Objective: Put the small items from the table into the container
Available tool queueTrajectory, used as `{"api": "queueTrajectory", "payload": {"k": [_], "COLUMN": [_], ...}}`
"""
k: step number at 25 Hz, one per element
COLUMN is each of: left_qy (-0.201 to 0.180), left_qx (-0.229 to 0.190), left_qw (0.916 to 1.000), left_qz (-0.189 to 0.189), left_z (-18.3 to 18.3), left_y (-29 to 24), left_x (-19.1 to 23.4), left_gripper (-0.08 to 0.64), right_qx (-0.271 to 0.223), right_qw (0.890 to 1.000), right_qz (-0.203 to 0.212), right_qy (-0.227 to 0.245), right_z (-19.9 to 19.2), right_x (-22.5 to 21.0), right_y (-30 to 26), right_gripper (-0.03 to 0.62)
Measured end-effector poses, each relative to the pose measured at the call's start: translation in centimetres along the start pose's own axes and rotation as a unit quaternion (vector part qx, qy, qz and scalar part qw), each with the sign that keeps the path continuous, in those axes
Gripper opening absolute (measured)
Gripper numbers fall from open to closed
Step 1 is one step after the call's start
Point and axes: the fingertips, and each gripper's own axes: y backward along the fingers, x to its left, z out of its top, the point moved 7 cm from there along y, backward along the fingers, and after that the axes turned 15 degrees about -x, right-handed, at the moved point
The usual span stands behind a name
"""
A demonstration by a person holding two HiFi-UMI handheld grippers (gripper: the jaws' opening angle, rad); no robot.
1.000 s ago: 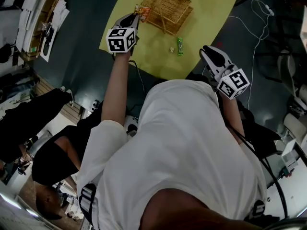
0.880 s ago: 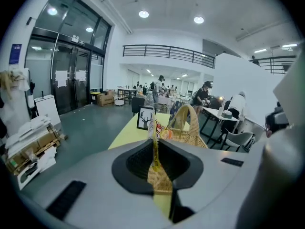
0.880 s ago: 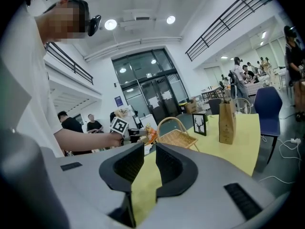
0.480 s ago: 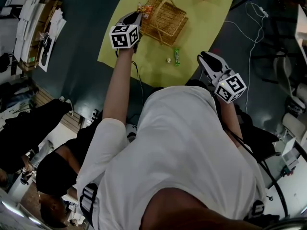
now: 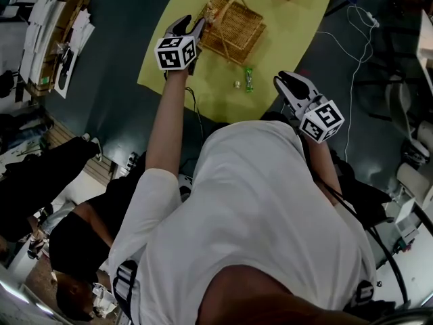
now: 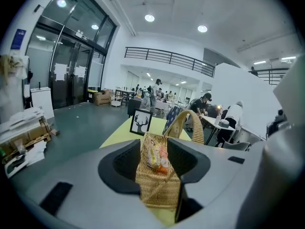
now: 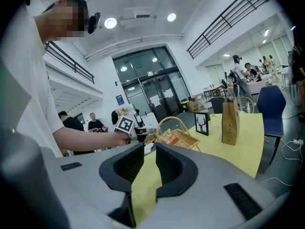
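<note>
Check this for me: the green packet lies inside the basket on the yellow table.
Not right. The green packet lies on the yellow table itself, outside the basket, on the side nearer the person. The head view shows it.

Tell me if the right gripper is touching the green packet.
Apart. The head view shows bare yellow table between the right gripper and the green packet; its jaws hold nothing.

snack packet (image 6: pixel 156 159) in basket (image 5: pixel 240 31) on table (image 5: pixel 298 36), wrapper (image 5: pixel 248 78) nearby
</note>
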Motion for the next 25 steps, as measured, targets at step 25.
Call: {"api": "queueTrajectory", "payload": {"k": [25], "left_qy": [-0.039], "left_qx": [-0.095], "left_qw": [0.9943], "left_qz": [0.030], "left_z": [2.8], "left_y": [13.3], "left_x": [-7.6], "left_gripper": [0.008], "right_qx": [0.024], "right_qw": [0.997], "right_qz": [0.078], "right_qy": [0.005], "right_z": [-0.5], "right_x": [1.4], "right_y": [-1.2], "right_gripper": [0.082]}}
